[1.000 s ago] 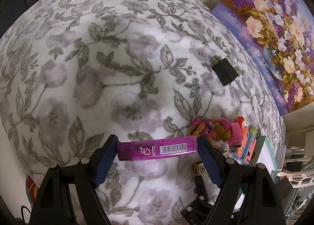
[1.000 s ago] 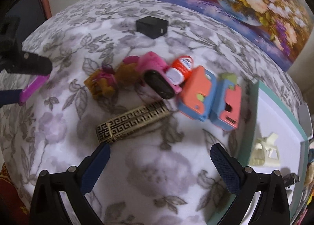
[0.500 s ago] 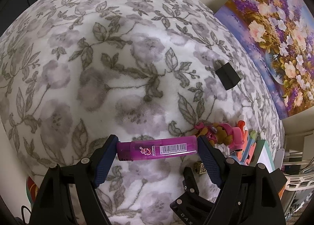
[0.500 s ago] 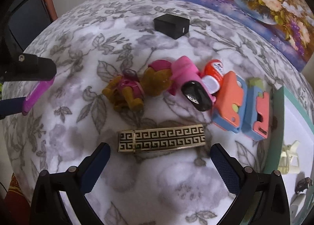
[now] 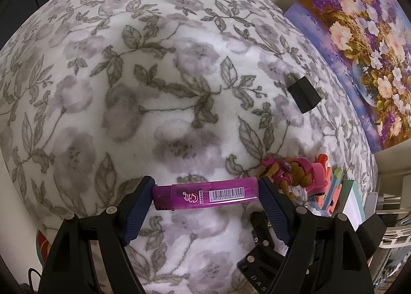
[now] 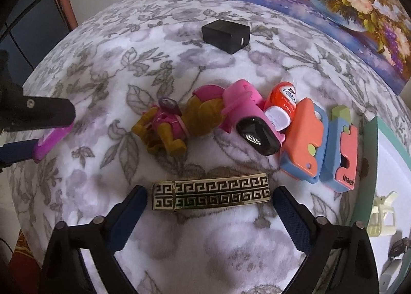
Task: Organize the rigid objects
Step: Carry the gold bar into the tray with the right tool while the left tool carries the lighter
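Left gripper [image 5: 205, 192]: a purple lighter [image 5: 205, 193] is pinched end to end between the pads and carried above the flowered blanket [image 5: 159, 88]; the grip is unchanged from a second ago.
Right gripper [image 6: 210, 197]: the jaws are closing, with the gold patterned bar [image 6: 210, 195] framed between the fingertips; small gaps are seen at both ends, so no contact is made.
Change in right view: the bar, seen tilted and well ahead of the fingers a second ago, is now lined up level between them.
Change in left view: the lighter is framed as before; more of the other gripper's black body is shown at the lower right.
Toy figure [image 6: 177, 124]: laid on its side beyond the bar, touching a pink toy [image 6: 246, 109].
Orange bottle [image 6: 283, 100]: wedged between the pink toy and an orange-and-blue case [image 6: 304, 140].
Black charger [image 6: 226, 34]: set apart, farther up the blanket.
Tray [image 6: 372, 165]: its green rim is seen at the right edge.
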Demonstrator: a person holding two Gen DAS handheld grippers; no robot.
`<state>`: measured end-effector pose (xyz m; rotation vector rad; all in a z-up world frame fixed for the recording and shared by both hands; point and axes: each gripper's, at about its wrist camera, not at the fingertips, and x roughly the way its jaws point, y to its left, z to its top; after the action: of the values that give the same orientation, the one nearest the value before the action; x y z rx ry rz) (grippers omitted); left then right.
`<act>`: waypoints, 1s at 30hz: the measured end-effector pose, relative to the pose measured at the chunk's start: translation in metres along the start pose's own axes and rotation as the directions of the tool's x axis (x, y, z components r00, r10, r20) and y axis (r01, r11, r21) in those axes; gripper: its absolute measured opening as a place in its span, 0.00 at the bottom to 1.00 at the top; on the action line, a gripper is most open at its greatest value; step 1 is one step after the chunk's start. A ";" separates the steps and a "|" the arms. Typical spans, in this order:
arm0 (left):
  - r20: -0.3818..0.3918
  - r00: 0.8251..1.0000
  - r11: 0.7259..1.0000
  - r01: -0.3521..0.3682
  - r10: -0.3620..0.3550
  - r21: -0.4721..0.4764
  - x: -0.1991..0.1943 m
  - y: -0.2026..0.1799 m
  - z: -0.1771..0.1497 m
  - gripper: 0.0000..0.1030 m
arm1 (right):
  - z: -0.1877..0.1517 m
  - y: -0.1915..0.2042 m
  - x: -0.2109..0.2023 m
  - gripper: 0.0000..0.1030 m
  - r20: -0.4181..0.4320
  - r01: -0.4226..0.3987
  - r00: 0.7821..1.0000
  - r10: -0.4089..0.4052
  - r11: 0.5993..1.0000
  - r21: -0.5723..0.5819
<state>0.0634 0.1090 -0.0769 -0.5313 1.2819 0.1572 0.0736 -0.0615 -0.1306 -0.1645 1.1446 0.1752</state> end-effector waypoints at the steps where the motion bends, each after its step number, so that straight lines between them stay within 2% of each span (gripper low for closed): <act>1: 0.000 1.000 1.000 -0.002 0.002 0.003 0.000 -0.001 0.000 0.80 | 0.000 0.000 -0.001 0.89 0.003 0.001 1.000 -0.001 1.000 0.000; 4: -0.001 1.000 1.000 -0.009 0.009 0.007 0.001 -0.001 -0.001 0.80 | -0.002 -0.001 -0.007 0.82 0.009 -0.003 1.000 0.003 1.000 0.005; 13: 0.008 1.000 0.999 -0.028 0.027 0.026 0.002 -0.007 -0.005 0.80 | -0.008 -0.008 -0.019 0.82 0.008 -0.024 1.000 0.023 0.999 0.029; 18: 0.055 0.998 0.999 -0.020 0.018 0.035 -0.008 -0.015 -0.010 0.80 | -0.013 -0.022 -0.040 0.82 0.046 -0.052 0.998 0.048 0.996 0.079; 26: 0.121 0.993 0.989 -0.001 -0.017 0.151 -0.024 -0.052 -0.026 0.80 | -0.014 -0.065 -0.084 0.82 0.158 -0.084 0.986 0.051 0.975 0.205; 30: 0.147 0.989 0.971 -0.013 -0.023 0.240 -0.027 -0.082 -0.041 0.80 | -0.018 -0.101 -0.098 0.82 0.190 -0.039 0.982 -0.018 0.955 0.294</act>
<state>0.0525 0.0241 -0.0350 -0.3084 1.1347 0.0347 0.0403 -0.1693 -0.0442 0.1237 0.9670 0.0254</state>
